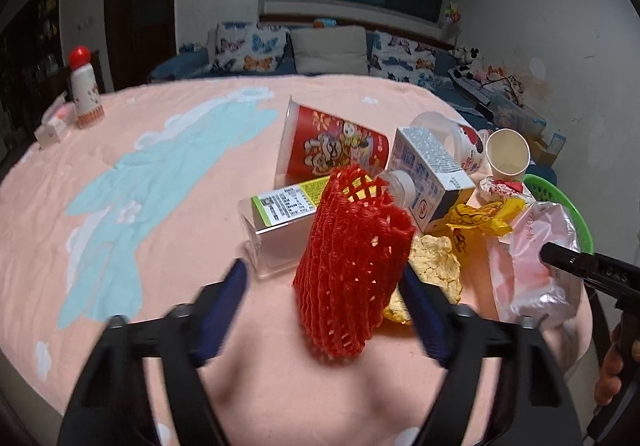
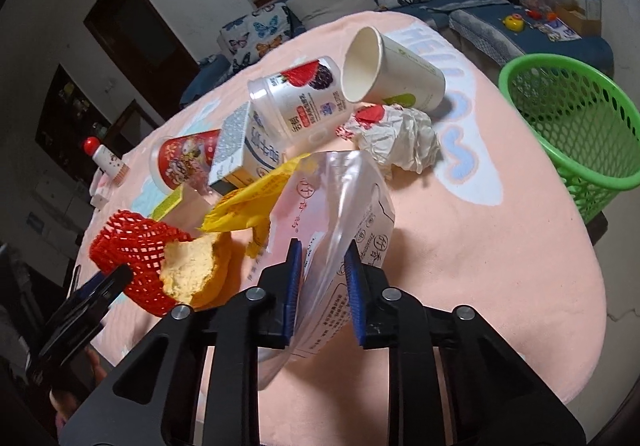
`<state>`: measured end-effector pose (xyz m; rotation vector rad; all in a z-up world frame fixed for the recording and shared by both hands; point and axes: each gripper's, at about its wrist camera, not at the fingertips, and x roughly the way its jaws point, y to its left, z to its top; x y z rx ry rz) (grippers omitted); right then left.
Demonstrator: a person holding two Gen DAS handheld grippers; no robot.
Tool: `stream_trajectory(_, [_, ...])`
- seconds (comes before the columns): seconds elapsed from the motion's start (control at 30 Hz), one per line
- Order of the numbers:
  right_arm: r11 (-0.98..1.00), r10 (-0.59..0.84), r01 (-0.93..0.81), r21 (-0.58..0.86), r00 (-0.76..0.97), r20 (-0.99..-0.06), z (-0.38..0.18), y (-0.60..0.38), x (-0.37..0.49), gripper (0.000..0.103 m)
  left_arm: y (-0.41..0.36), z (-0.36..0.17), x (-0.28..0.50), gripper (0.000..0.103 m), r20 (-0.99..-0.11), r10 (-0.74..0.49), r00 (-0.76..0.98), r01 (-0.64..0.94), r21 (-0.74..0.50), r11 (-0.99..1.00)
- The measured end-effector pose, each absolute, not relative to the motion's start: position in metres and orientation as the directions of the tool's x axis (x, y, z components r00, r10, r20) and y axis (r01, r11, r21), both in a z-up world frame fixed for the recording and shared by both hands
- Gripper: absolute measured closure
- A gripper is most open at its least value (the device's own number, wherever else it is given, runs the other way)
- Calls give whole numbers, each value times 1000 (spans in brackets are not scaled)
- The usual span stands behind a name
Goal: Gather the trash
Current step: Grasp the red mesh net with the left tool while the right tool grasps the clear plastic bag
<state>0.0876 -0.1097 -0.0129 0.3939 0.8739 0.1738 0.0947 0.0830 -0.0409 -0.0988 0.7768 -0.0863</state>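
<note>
The left gripper (image 1: pixel 324 282) stands wide open around the red foam fruit net (image 1: pixel 354 266), which stands upright on the pink tablecloth (image 1: pixel 160 206); the net lies nearer the right-hand blue finger (image 1: pixel 420 310), though whether it touches is not clear, and the other finger is motion-blurred. The right gripper (image 2: pixel 322 278) is closed on the clear plastic bag (image 2: pixel 344 214) with pink print, its two blue pads (image 2: pixel 292 286) pinching the crumpled film, which rises between and beyond them. Just behind the net lie a clear plastic bottle (image 1: pixel 280 218) with a green-edged label, a red printed cup (image 1: pixel 332 146) on its side, and a blue-and-white carton (image 1: pixel 432 174). Between the net and the bag sit a torn piece of yellow peel or bread (image 2: pixel 192 270), hard to identify, and a crumpled yellow wrapper (image 2: pixel 248 206), both crowding the net's right side. Farther back, a white yogurt tub with berry pictures (image 2: pixel 296 98) and a paper cup (image 2: pixel 388 66) lie tipped over, with a wad of white paper (image 2: pixel 400 138) beside them. The green mesh basket (image 2: pixel 576 118) stands at the table's right edge, well apart from the bag and partly cut off in the left wrist view. A red-capped white bottle (image 1: pixel 84 86) stands upright at the far left. The lower end of the bag is hidden behind the right gripper's frame.
</note>
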Motion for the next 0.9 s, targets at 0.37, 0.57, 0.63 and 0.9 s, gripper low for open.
stream_trajectory(0.37, [922, 322, -54, 383, 656, -683, 2, -111, 73, 92, 90, -30, 88, 93, -665, -152, 731, 73, -146, 987])
stream_trajectory(0.57, [915, 340, -80, 396, 681, -648, 19, -118, 64, 92, 93, 3, 72, 93, -612, -138, 779, 83, -118, 990])
stream_trajectory(0.63, [918, 331, -80, 389, 695, -638, 25, -123, 63, 92, 88, 16, 70, 93, -593, -156, 790, 111, -112, 987])
stream_trajectory(0.9, [928, 244, 0, 374, 758, -606, 42, -177, 70, 93, 31, 46, 95, 93, -568, -314, 760, 293, -132, 947])
